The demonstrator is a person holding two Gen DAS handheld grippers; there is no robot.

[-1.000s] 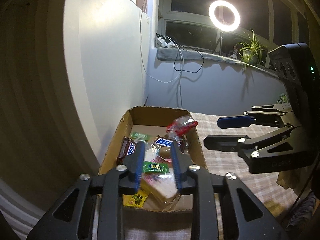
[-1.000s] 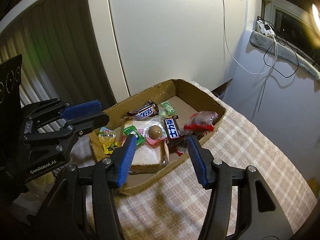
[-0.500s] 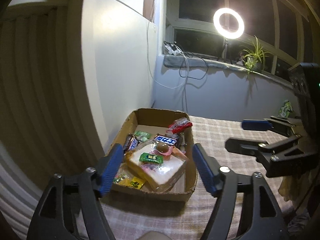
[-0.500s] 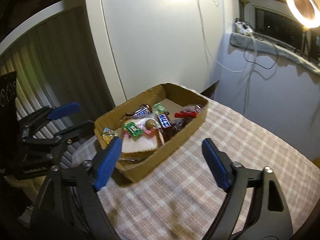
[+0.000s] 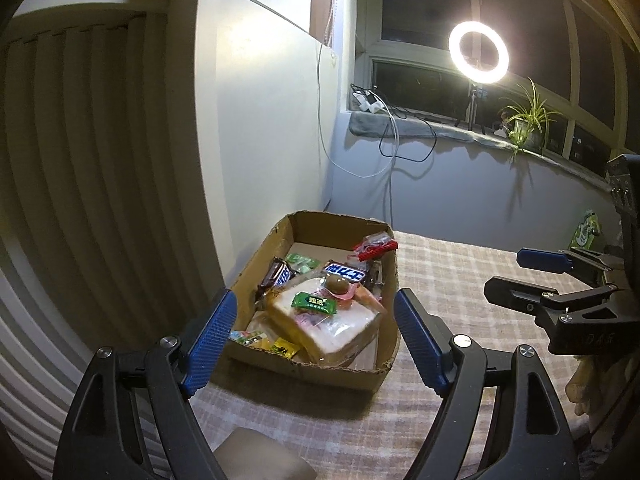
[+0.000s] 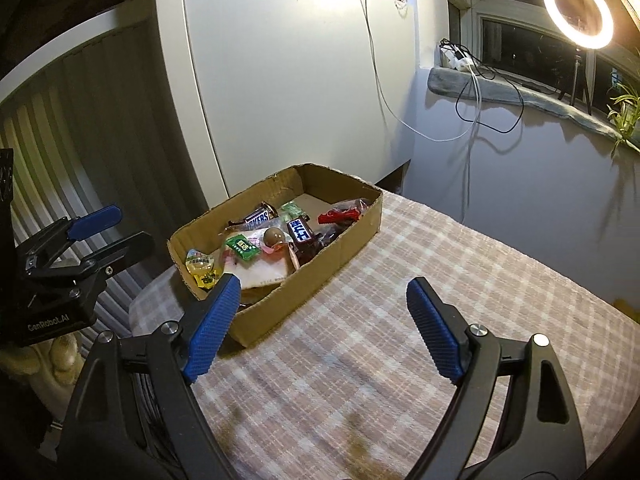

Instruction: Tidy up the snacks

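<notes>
An open cardboard box sits at the table's left end and holds mixed snacks. Among them are a wrapped bread slice, a green candy, a Snickers bar and a red packet. My left gripper hovers short of the box's near wall, its jaws opening wide with nothing between the pads. My right gripper hangs open over the plaid cloth, beside the box and apart from it, empty too. Each gripper shows in the other's view: the right and the left.
A plaid tablecloth covers the table to the right of the box. A white cabinet stands behind the box. On the windowsill are a ring light, cables and a plant. A green packet lies at the far right.
Both grippers have drawn back from the box and opened wide. The left jaws, narrow over the bread and green candy a second ago, now stand spread before the near wall.
</notes>
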